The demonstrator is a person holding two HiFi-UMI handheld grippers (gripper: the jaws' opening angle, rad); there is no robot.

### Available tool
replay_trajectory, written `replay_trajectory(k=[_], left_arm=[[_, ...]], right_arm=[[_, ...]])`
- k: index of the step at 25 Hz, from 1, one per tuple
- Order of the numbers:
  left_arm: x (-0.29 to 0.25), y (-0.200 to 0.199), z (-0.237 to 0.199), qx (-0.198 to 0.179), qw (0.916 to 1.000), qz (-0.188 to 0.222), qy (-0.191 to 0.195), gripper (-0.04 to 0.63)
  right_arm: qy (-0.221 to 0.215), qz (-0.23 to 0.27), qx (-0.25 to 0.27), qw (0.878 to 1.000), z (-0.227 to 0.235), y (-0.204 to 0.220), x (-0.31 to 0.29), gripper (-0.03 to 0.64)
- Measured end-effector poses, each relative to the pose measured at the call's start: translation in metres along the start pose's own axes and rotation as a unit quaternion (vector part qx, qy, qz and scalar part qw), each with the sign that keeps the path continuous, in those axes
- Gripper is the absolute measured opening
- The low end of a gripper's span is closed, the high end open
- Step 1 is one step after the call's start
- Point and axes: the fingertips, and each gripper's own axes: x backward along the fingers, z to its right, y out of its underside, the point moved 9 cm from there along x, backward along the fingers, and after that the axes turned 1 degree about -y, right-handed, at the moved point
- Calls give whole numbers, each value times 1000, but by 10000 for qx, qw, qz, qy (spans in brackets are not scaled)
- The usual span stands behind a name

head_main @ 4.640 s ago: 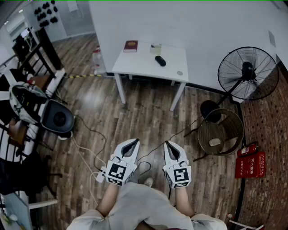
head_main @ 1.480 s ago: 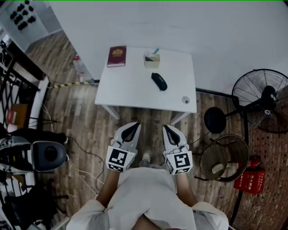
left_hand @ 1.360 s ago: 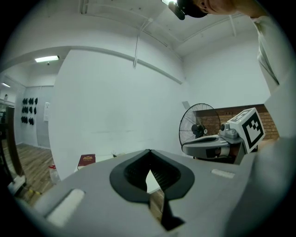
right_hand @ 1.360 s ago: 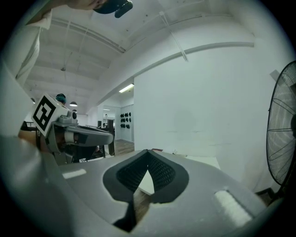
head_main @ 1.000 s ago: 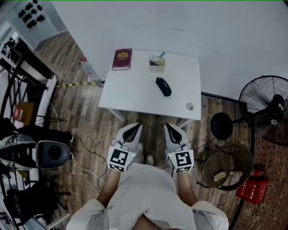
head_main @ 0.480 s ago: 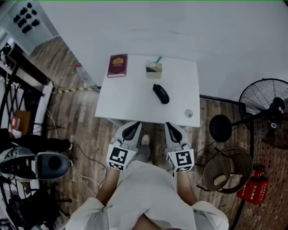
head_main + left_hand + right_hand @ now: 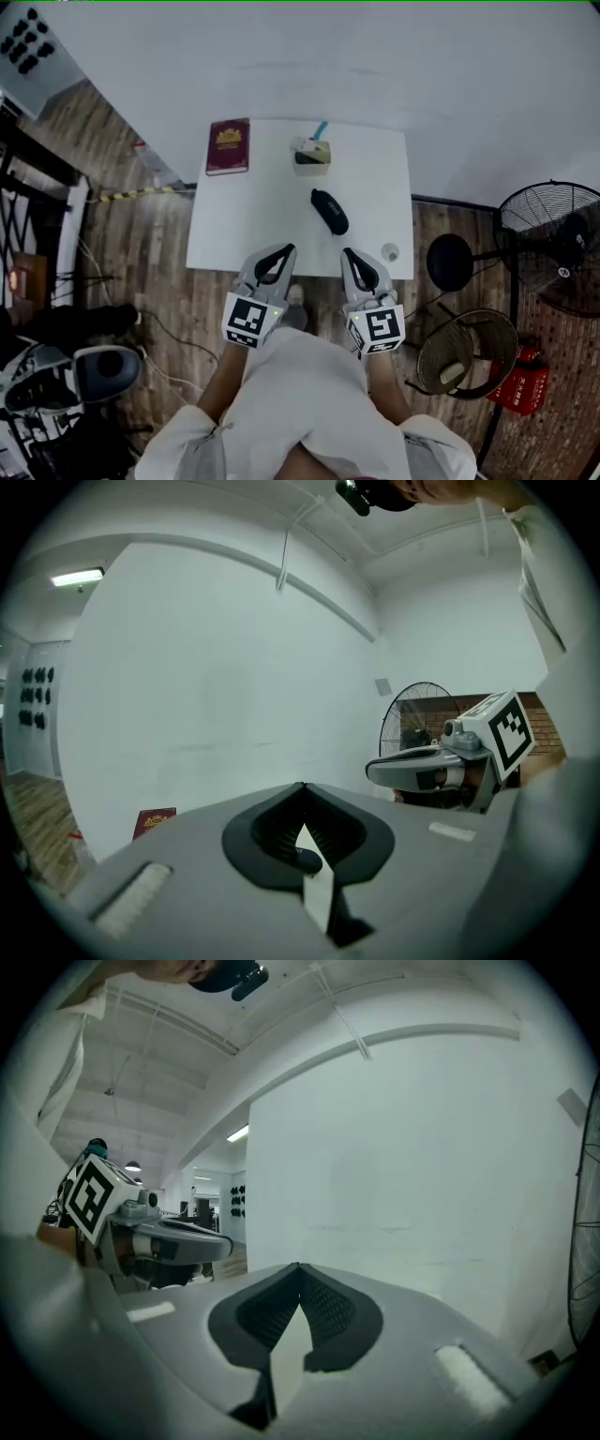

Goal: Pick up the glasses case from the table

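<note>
At the near edge of the white worktop [image 7: 253,216], both tools hang side by side, short of everything that lies on it. The left hand-held gripper [image 7: 279,255] is clenched on nothing, its jaw tips meeting in its own view. The right hand-held gripper [image 7: 353,259] is clenched too, and just as empty. So I read this as the approach: nothing is grasped and the pick-up is not yet begun.

And there's the target! The black glasses case [image 7: 329,211] lies flat on the right half of the worktop, ahead of the right hand-held gripper and apart from it. It sits well away from the red booklet [image 7: 228,145] at the far left, and nearer to the small box [image 7: 312,156] by the far edge. A small round object [image 7: 390,252] sits close to the front right corner, too small to name.

The case's long axis runs on a diagonal, with the far end pointing left toward the wall and the near end pointing right toward the person.

What does the next move call for? By my reckoning the right hand-held gripper is the better placed. Its jaws have to part, reach forward and down over the case, and turn to straddle the short width across that diagonal. Then they close and lift. That rounded shell looks smooth, so an off-centre bite could let it squirt out.
</note>
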Motion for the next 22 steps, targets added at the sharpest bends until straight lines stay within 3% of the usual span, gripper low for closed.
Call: replay_trajectory(k=[22], left_arm=[[-97, 6, -93, 313, 9979, -121, 558, 17]], right_arm=[[468, -450, 6, 9979, 38, -9, -108, 5]])
